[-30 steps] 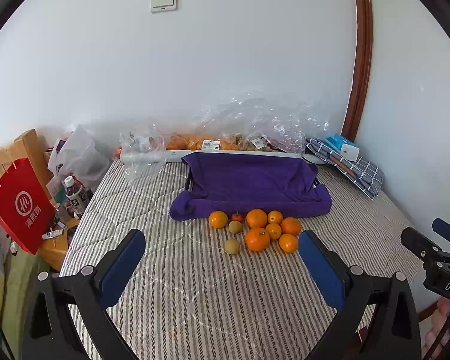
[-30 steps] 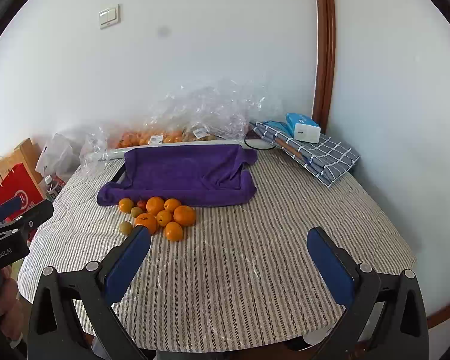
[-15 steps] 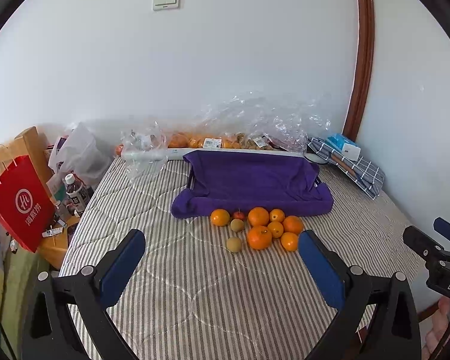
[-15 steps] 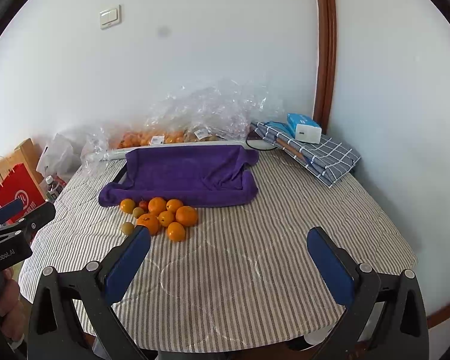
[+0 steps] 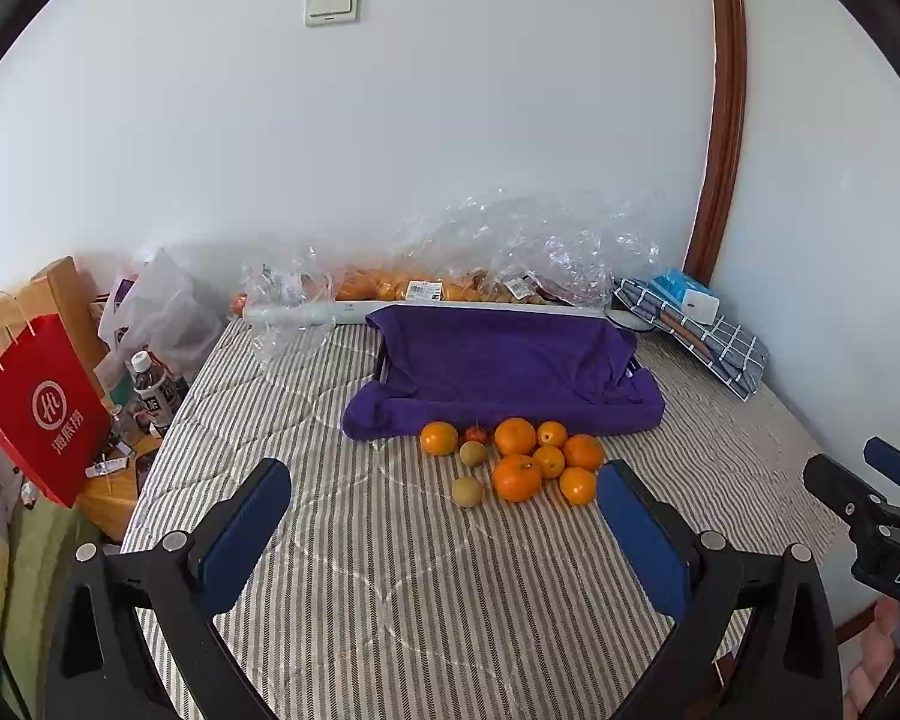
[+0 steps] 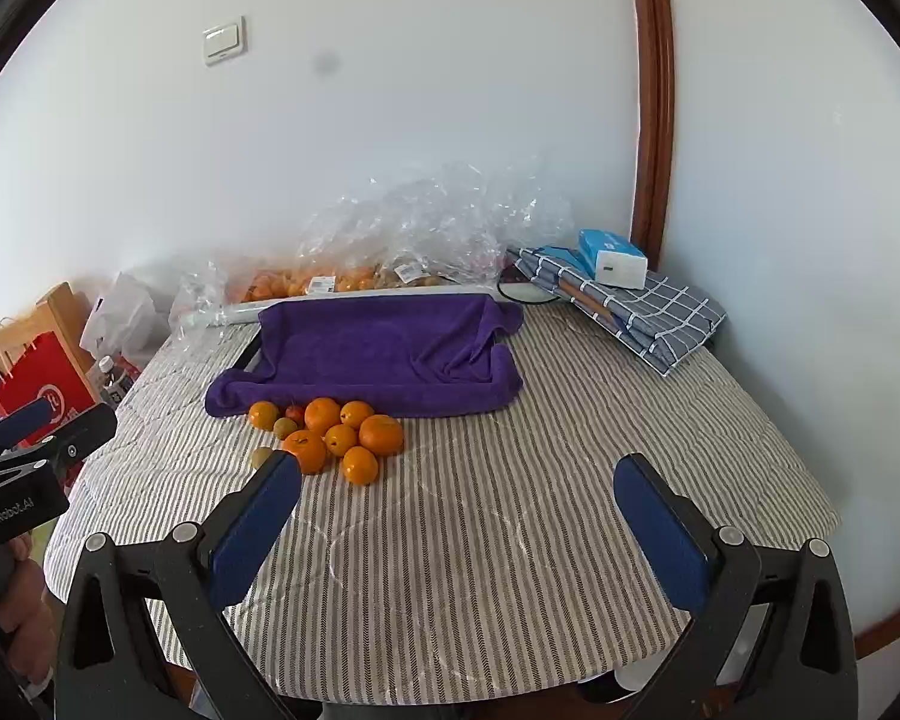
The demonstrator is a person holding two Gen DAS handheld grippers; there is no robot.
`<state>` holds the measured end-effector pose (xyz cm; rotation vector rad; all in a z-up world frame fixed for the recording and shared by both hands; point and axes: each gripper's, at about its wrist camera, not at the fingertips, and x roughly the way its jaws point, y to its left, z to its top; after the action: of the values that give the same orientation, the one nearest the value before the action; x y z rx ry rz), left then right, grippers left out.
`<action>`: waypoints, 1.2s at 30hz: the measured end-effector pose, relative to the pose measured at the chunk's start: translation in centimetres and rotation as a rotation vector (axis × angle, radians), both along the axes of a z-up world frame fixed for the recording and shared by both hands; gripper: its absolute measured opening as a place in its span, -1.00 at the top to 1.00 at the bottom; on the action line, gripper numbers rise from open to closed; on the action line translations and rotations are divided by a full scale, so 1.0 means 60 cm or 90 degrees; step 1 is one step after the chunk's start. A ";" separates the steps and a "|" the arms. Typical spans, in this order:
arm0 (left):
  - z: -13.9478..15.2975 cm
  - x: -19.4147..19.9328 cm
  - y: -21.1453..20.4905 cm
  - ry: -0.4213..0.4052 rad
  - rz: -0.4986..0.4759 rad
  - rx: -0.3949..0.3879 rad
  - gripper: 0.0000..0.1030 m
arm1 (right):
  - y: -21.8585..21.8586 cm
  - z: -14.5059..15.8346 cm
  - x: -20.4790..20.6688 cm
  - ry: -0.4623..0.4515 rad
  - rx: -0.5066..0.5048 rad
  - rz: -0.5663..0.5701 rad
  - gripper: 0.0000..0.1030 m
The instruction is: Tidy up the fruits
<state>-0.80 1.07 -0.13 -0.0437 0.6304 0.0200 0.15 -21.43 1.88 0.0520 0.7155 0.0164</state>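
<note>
The fruits lie in one loose cluster on the striped tablecloth, just in front of the near edge of the purple towel. Most of them are oranges, and they touch each other or lie just beside each other. Among them are two small brownish-green round fruits, one at the front left of the cluster and one a little behind it, and one small red fruit close to the towel edge. The towel is draped over a shallow tray, and a dark corner of this tray shows at its left side. Behind the towel, against the white wall, crumpled clear plastic bags hold more orange fruit, and a white tube lies along the table in front of them. In the far right corner, a folded checked cloth carries a blue and white box. At the left of the table, lower down, stand a red paper bag and a bottle. The left gripper is held above the near part of the table with its blue pads spread wide and nothing between them, facing the cluster. The right gripper is also spread wide and empty, over bare cloth to the right of the fruits.
</note>
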 end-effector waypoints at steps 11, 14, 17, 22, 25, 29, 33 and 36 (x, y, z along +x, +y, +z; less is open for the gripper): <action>0.001 0.002 0.000 -0.001 -0.001 -0.003 -0.99 | 0.003 0.005 -0.002 -0.007 0.004 0.006 -1.00; 0.001 0.002 0.000 -0.001 -0.001 -0.004 -0.99 | 0.003 0.005 -0.001 -0.007 0.005 0.007 -1.00; 0.001 0.003 -0.002 -0.001 -0.001 -0.004 -0.99 | 0.004 0.005 -0.003 -0.009 0.004 0.007 -1.00; 0.002 0.003 -0.003 -0.002 -0.005 -0.002 -0.99 | 0.004 0.005 -0.003 -0.009 0.011 0.009 -1.00; 0.001 0.003 -0.003 -0.002 -0.005 -0.003 -0.99 | 0.005 0.004 -0.002 -0.009 0.014 0.008 -1.00; 0.001 0.009 0.000 -0.002 -0.007 -0.008 -0.99 | 0.006 0.003 0.001 -0.009 0.013 0.009 -1.00; -0.004 0.017 0.006 -0.001 -0.009 -0.008 -0.99 | 0.009 -0.002 0.010 -0.007 0.020 0.013 -1.00; -0.011 0.026 0.011 0.000 -0.011 -0.007 -0.99 | 0.013 -0.008 0.022 -0.005 0.024 0.017 -1.00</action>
<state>0.75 1.71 -0.81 -0.0491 0.6306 0.0004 1.47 -20.67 1.40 0.0785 0.7086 0.0554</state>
